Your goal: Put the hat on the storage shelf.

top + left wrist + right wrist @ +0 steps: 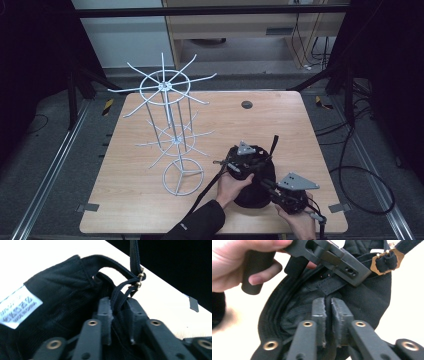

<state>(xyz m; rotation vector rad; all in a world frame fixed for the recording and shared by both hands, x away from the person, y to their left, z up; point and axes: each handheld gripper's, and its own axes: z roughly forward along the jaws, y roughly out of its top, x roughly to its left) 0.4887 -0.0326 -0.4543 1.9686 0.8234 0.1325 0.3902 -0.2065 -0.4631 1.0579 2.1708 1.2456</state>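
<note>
With left tongs (119,315) gripping the black fabric cap's (252,192) thin strap (120,293), we pinch its edge in right tongs (329,315).

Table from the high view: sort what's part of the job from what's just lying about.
In the job:
black cap
cap strap
left gripper, shut on the strap
right gripper, shut on the cap
wire rack, probably

Lying about:
tape tabs
round table grommet

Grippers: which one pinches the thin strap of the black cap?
The left gripper; its fingers squeeze the strap, while the right gripper clamps the cloth edge of the cap.
</note>
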